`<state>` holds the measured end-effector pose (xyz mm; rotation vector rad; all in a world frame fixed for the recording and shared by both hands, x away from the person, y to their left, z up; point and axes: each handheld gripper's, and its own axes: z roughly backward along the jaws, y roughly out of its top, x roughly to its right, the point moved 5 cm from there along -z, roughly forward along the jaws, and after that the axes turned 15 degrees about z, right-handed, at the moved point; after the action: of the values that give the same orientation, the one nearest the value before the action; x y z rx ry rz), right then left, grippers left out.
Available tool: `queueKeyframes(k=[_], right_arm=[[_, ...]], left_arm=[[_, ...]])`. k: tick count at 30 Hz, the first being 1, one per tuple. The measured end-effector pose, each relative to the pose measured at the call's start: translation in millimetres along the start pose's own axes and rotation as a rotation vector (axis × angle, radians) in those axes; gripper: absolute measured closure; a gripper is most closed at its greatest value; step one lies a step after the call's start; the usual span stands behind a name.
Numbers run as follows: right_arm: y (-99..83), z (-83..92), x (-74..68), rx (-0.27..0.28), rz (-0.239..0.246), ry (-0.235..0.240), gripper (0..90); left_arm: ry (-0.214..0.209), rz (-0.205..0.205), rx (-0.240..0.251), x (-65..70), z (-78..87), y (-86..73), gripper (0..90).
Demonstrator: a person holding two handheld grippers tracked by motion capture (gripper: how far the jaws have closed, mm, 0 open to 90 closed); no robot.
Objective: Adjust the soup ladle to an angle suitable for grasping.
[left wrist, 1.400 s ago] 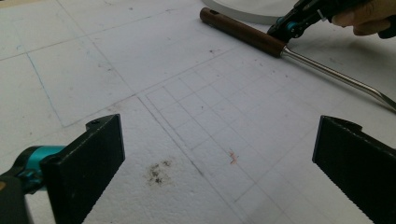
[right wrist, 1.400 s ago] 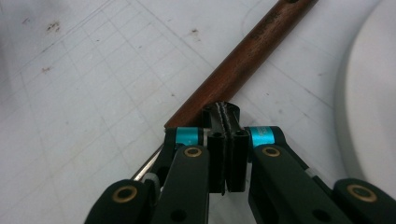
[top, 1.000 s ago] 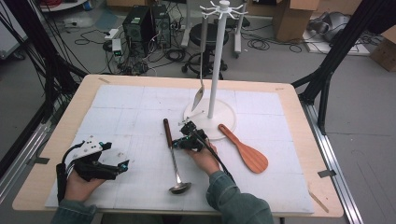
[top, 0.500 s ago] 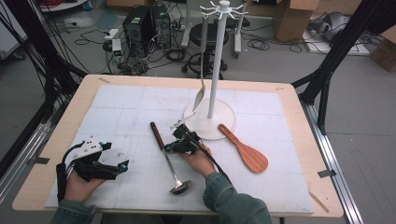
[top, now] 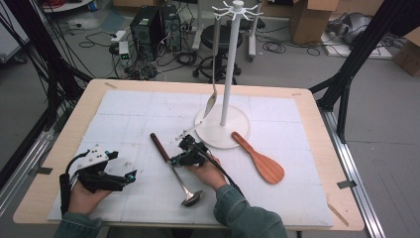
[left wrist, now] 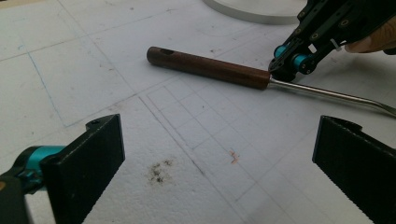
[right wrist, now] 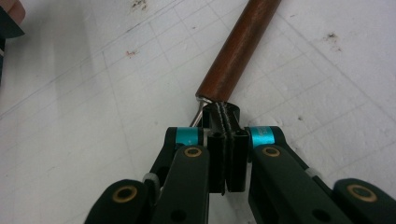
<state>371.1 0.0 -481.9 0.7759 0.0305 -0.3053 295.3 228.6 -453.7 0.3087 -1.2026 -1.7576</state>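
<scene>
Ladle (top: 174,166), wooden handle, steel bowl: flat on the desk (top: 317,119), stem clenched in the right tongs (top: 174,159) where metal meets wood. The right gripper view shows those pads pressed together (right wrist: 224,122) beside the stem. Left tongs (top: 130,177): released, wide apart, the handle (left wrist: 208,68) lying ahead of them. High view adds a wooden spatula (top: 260,158) and a white hanging stand (top: 225,126) beyond the right tongs.

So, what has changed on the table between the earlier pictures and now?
The long metal ladle with the dark wooden handle has swung: its handle end moved left, away from the white round-based stand, while the bowl stayed near the table's front. The right tool, shut on the ladle's shaft beside the handle, moved left with it. The left tool, the wooden spatula and the hanging metal spoon stayed as before.
</scene>
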Motion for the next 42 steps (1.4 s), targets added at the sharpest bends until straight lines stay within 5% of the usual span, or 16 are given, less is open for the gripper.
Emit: queueKeyframes(k=[19,26,42], right_arm=[[1.2,22.3,-17.5,0.018,-0.003,0.022,85.1],[-1.7,21.7,-30.4,-0.009,0.018,0.032,78.5],[-9.8,13.7,-39.5,-0.112,0.093,-0.037,69.8]], left_arm=[[0.003,-0.003,-0.001,0.4,0.1,-0.3,2.9],[0.004,-0.003,-0.001,0.5,0.4,-0.3,2.8],[0.003,-0.001,-0.001,0.3,0.2,-0.1,2.8]])
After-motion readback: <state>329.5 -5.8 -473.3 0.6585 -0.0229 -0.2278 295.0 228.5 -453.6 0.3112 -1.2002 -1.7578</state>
